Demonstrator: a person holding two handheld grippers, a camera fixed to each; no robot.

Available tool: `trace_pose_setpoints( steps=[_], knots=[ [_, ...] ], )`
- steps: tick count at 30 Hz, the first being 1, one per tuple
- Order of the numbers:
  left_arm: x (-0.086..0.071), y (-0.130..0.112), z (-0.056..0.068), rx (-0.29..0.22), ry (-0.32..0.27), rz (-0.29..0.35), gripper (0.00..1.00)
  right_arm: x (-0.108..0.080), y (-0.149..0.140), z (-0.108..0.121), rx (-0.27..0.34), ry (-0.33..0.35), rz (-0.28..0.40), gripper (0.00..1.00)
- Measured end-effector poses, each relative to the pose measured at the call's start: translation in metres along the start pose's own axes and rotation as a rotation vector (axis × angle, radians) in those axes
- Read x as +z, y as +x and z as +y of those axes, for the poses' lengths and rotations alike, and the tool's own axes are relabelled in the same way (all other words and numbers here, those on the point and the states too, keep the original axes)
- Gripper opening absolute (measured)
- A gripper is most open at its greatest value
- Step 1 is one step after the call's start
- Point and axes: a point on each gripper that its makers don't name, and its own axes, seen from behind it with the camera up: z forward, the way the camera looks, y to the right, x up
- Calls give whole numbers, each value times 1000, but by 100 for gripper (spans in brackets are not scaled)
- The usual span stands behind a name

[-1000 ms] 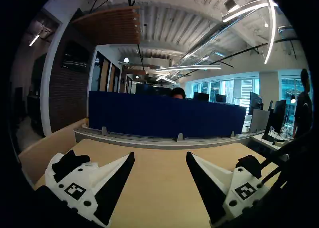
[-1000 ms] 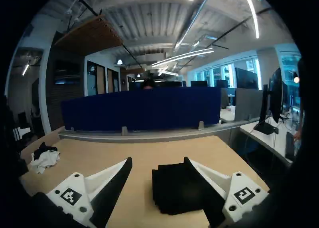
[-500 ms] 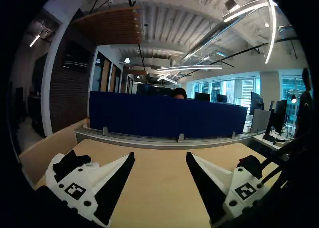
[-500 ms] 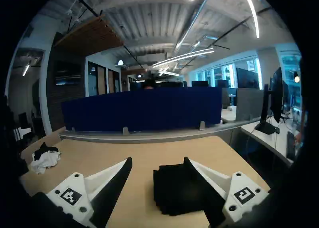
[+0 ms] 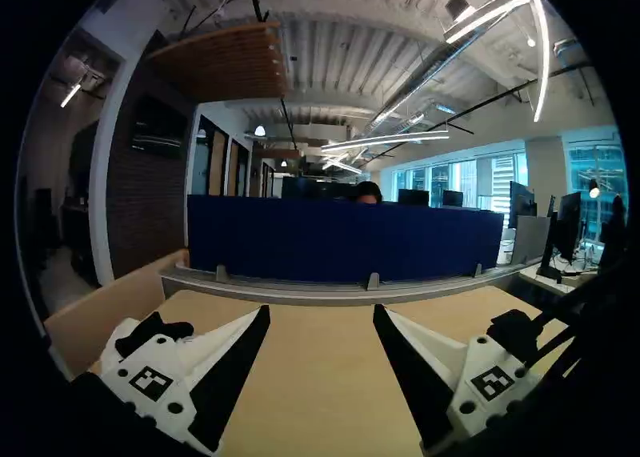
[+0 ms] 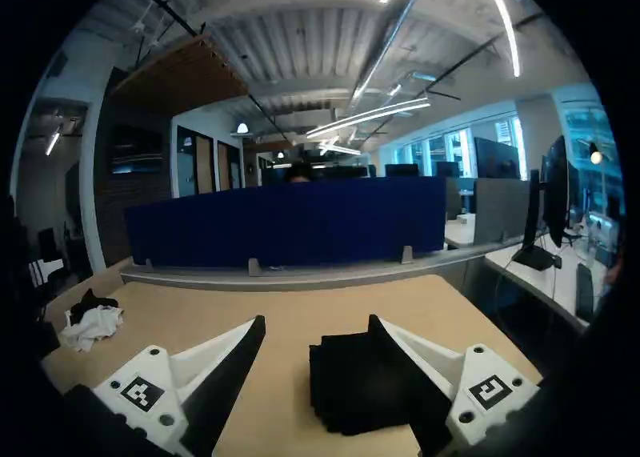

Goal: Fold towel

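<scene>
The left gripper (image 5: 320,308) and right gripper (image 6: 316,321) both stand wide open, empty. A folded black towel (image 6: 352,377) lies just ahead of the right one, by the table (image 6: 280,305)'s right edge; the crumpled cloth (image 6: 94,322) (probably next) lies at the left edge, likely nearer the left gripper.

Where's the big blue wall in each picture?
Left gripper view: the blue wall runs across the middle of the picture, just behind the far edge of the table.
Right gripper view: the blue wall crosses the middle too, a bit left of centre, behind the same table.
Shared landmark: a person's head peeks over the top of the wall in both.
</scene>
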Motion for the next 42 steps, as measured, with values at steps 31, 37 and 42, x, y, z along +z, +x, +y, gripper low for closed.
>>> trace_pose_setpoints(
  steps=[31, 37, 42],
  knots=[
    [11, -100, -39, 94, 91, 64, 96, 9, 19, -24, -105, 24, 6, 100],
    [18, -127, -48, 81, 88, 74, 96, 19, 9, -41, -130, 36, 15, 100],
    [22, -149, -55, 74, 90, 71, 96, 26, 4, -54, -136, 49, 22, 100]
  ],
)
